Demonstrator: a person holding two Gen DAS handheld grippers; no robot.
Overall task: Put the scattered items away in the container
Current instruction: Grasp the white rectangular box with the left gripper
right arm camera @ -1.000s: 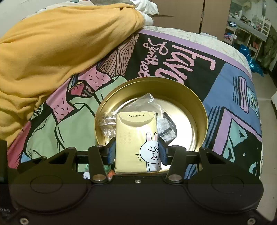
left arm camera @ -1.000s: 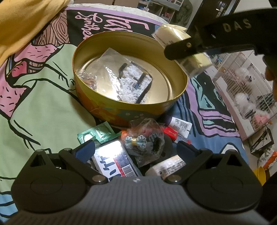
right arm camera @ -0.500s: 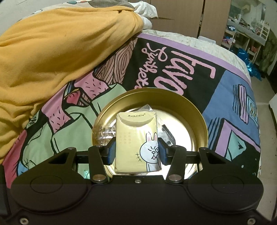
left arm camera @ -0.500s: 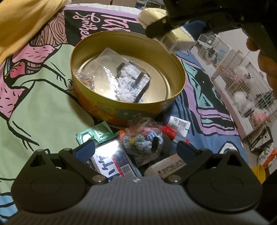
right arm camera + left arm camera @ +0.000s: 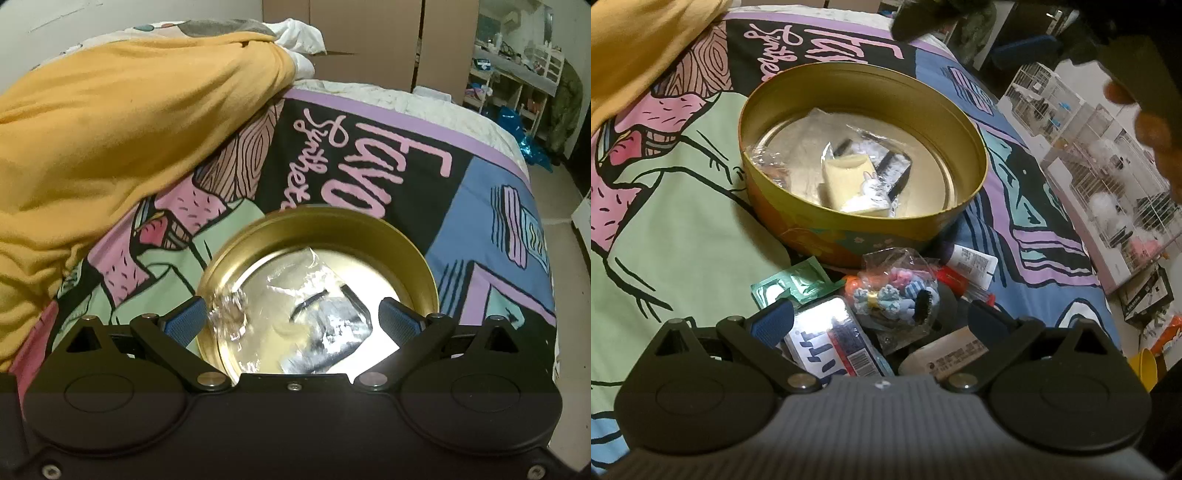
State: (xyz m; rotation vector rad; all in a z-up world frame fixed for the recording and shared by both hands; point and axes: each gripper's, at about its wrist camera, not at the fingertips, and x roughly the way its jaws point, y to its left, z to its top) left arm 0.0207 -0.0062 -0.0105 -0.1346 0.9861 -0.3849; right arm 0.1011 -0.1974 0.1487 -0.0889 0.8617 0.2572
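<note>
Bedding with a bold cartoon print (image 5: pixel 683 206) covers the surface under you, with a mustard-yellow blanket (image 5: pixel 122 140) bunched up at the far left. On it sits a round gold tin (image 5: pixel 975 162), open at the top. Inside the tin lie a crinkled clear plastic bag (image 5: pixel 314 280) holding something dark, and on top of it a pale yellow packet (image 5: pixel 851 182) with a cartoon rabbit on it.

Your right gripper (image 5: pixel 291 319) hangs above the tin with its jaws spread wide and nothing between them. Lift it straight up and away so you do not snag the bag.

Your left gripper (image 5: pixel 881 319) hovers low over the pile just in front of the tin, jaws wide open and empty. Below it are a white and blue packet (image 5: pixel 836 338), a clear bag of small hair ties (image 5: pixel 897 291), a green foil sachet (image 5: pixel 792 284), a beige tube (image 5: pixel 949 354) and a white labelled tube (image 5: pixel 973 260). My judgement: pick one item at a time, starting with the topmost bag of hair ties, and grip its bunched middle, since thin film may slip. Most of the pile has yet to go in.
</note>
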